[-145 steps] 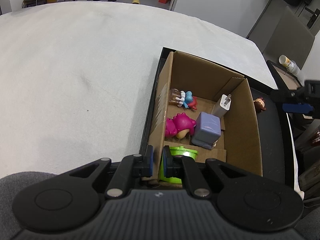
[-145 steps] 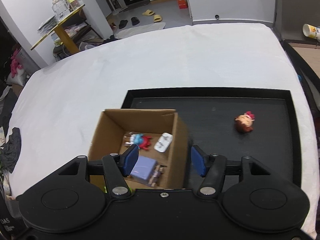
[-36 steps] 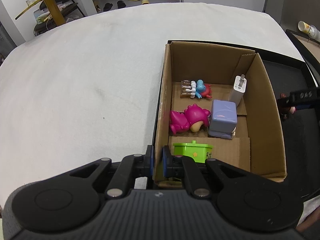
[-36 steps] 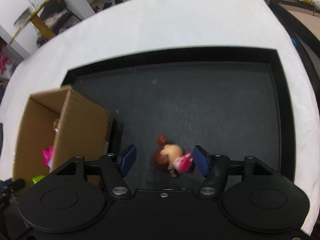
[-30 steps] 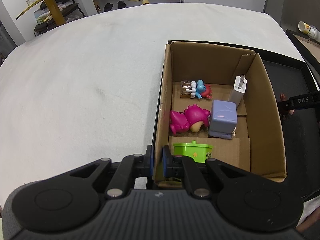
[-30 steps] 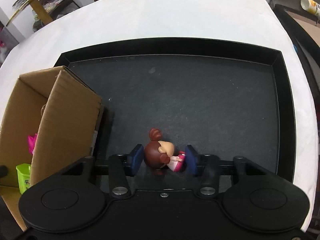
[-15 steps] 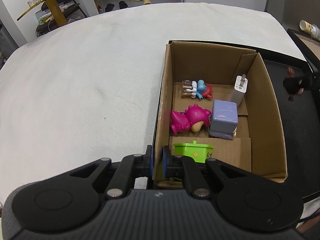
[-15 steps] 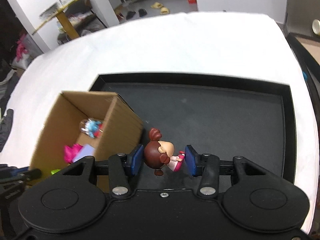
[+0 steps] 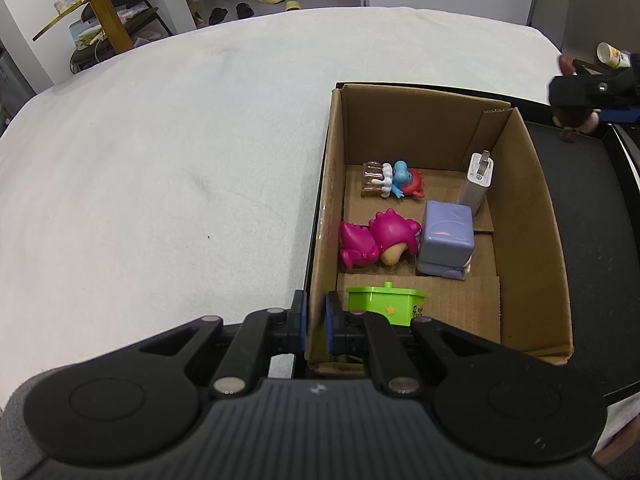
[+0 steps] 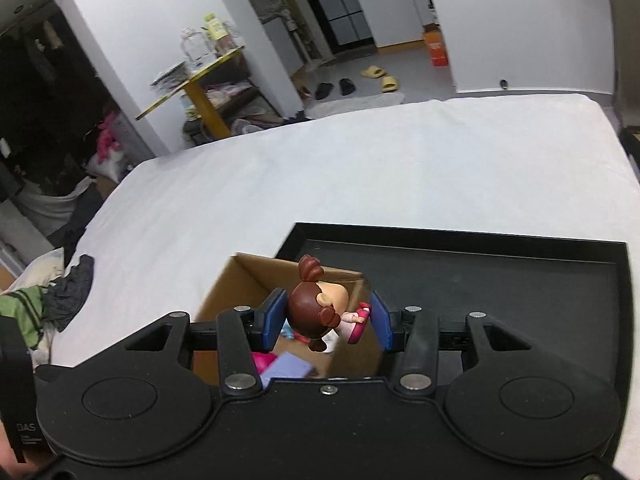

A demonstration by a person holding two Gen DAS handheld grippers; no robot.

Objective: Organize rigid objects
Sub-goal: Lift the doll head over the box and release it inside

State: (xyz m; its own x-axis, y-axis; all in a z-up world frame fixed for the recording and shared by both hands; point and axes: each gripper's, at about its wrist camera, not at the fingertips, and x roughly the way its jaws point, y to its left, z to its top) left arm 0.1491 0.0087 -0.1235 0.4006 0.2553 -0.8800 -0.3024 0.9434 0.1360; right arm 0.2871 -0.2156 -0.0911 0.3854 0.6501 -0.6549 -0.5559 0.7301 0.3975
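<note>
One brown-haired, seemingly pink-dressed figurine (image 10: 320, 312)

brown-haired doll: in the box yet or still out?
Out. The right claw grips the brown-haired doll in the air above the cardboard box, not yet inside.

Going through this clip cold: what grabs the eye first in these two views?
The brown-haired doll figurine, clamped sideways in the right gripper in the air above the cardboard box, stands out most. Next is the bright cluster on the box floor: a magenta dinosaur toy, a lavender block and a lime green tub. The left gripper pinches the box's near left wall.
</note>
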